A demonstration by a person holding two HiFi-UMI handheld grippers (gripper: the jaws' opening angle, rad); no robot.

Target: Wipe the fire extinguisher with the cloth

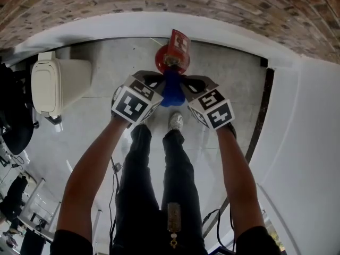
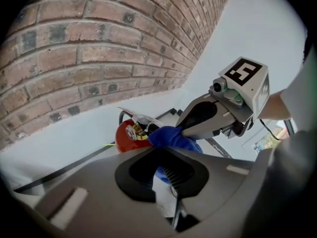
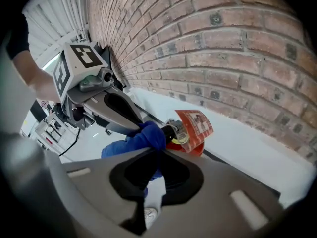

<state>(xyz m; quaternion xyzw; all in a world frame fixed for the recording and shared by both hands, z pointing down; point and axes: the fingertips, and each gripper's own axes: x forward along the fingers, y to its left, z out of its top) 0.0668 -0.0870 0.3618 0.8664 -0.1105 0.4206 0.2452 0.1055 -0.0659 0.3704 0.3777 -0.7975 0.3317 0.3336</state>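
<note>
Cloth [image 1: 171, 92], blue, seemingly plush, bunches between left claw [image 2: 162, 151] and right claw [image 3: 157, 151].

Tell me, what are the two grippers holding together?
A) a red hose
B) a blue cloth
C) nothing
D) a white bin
B: the left gripper and the right gripper are both shut on the blue cloth, close to the red fire extinguisher top.

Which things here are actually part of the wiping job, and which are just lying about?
Part of the job:
fire extinguisher
blue cloth
left tongs and right tongs, both shut on the cloth

Just there:
white bin
brick wall
</note>
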